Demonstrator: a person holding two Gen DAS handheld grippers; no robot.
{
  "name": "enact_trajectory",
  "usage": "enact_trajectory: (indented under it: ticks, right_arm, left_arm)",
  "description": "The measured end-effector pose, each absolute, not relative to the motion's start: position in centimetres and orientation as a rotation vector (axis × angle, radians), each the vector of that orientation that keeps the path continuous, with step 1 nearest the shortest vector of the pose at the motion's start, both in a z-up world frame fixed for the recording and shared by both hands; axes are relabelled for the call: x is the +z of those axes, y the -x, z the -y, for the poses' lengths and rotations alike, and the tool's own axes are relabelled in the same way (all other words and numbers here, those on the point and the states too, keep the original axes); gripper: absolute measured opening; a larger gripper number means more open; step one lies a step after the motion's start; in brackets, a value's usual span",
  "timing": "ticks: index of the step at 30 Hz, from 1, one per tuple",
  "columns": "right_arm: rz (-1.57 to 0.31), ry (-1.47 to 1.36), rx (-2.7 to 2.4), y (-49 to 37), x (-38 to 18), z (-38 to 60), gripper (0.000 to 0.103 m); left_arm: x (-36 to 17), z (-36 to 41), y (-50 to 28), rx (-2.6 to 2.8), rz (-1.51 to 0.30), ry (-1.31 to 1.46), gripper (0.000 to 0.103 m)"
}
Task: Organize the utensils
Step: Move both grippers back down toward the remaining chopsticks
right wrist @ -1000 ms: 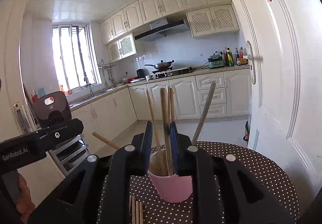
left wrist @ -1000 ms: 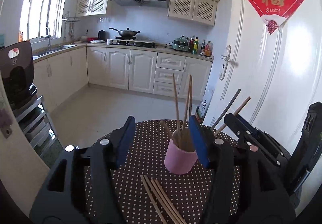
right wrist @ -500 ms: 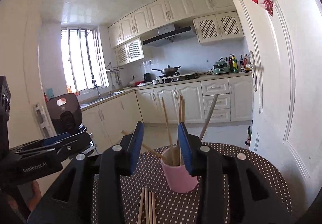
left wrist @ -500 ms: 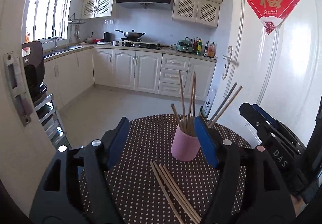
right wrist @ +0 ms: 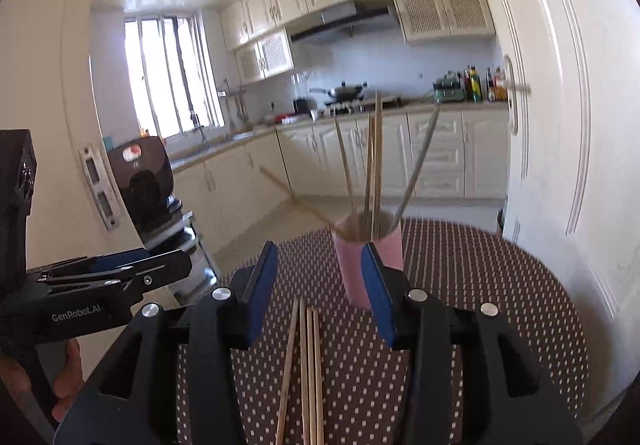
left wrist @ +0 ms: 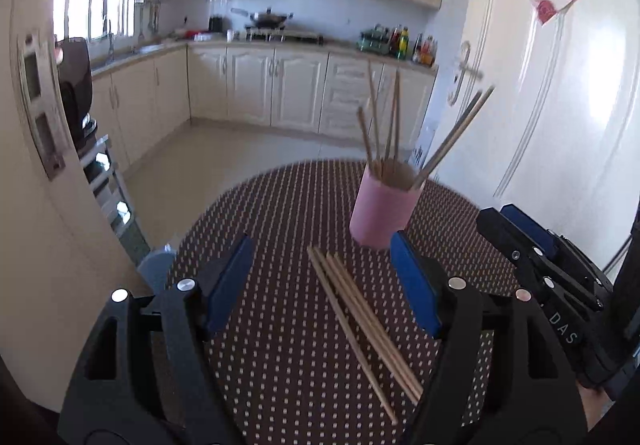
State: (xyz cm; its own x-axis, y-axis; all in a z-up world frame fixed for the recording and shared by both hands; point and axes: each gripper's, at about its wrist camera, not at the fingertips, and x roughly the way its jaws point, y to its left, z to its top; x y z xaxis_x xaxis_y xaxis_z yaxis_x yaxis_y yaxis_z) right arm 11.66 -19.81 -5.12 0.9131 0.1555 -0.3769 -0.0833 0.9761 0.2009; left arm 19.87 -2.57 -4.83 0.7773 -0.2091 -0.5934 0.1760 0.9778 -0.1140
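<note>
A pink cup (left wrist: 384, 210) stands upright on the round dotted table (left wrist: 280, 229) and holds several wooden chopsticks (left wrist: 380, 125) plus a grey one. It also shows in the right wrist view (right wrist: 366, 265). Several loose wooden chopsticks (left wrist: 360, 321) lie side by side on the table in front of the cup, also seen in the right wrist view (right wrist: 306, 373). My left gripper (left wrist: 320, 285) is open and empty, above the loose chopsticks. My right gripper (right wrist: 316, 285) is open and empty, near the cup and over the loose chopsticks.
A white door (left wrist: 560, 105) stands close to the table's right side. A door frame (left wrist: 40, 125) and a metal rack with a black appliance (right wrist: 144, 181) are at the left. Kitchen cabinets (left wrist: 280, 85) line the far wall.
Both grippers have pulled back from the cup and risen. The right gripper, shut near the chopsticks in the cup a second ago, has opened. The cup now looks farther away.
</note>
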Motion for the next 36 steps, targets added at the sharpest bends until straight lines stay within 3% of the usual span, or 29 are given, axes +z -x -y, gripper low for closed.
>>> enact_trajectory:
  ticks: [22, 33, 36]
  right_arm:
    - [-0.672, -0.224, 0.135, -15.5, -11.6, 21.1, 0.045]
    - [-0.755, -0.240, 0.140, -17.7, -13.9, 21.8, 0.045]
    - [-0.775, -0.246, 0.145, -18.3, -14.3, 21.8, 0.045]
  left_arm:
    - [-14.2, 3.3, -26.0, -0.209, -1.049, 0.109, 0.071]
    - [-16.7, 4.4, -28.6, -0.185, -1.099, 0.102, 0.071]
    - [-17.1, 4.8, -29.3, -0.173, -1.112, 0.091, 0.063]
